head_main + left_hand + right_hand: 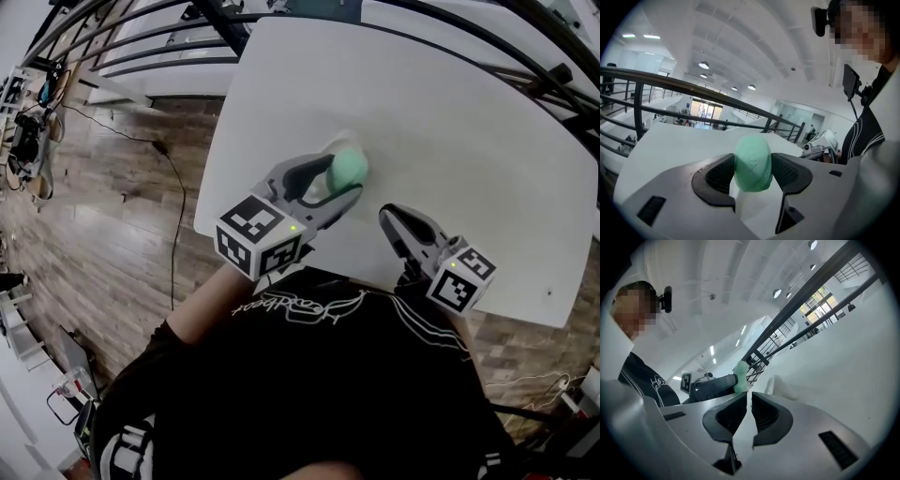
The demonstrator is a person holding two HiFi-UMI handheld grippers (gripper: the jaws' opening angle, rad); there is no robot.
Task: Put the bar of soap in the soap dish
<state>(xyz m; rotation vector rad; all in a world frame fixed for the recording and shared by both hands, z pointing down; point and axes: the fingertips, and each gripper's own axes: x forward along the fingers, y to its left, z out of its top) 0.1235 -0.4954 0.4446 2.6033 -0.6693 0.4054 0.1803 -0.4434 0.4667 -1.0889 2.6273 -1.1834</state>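
A pale green bar of soap (352,167) sits between the jaws of my left gripper (342,178), which is shut on it just above the white table (450,112). In the left gripper view the soap (753,161) stands upright with a dark pad pressed on each side, and my left gripper (752,172) holds it over the tabletop. A white soap dish (334,143) lies on the table right under and behind the soap. The right gripper view shows the dish (785,386) beside the held soap (739,371). My right gripper (389,217) (749,401) hovers near the table's front edge, jaws almost together with nothing in them.
The table's near edge (281,251) runs close to the person's body. A wooden floor (103,206) with a black cable (178,202) lies to the left. Black railings (150,37) run behind the table.
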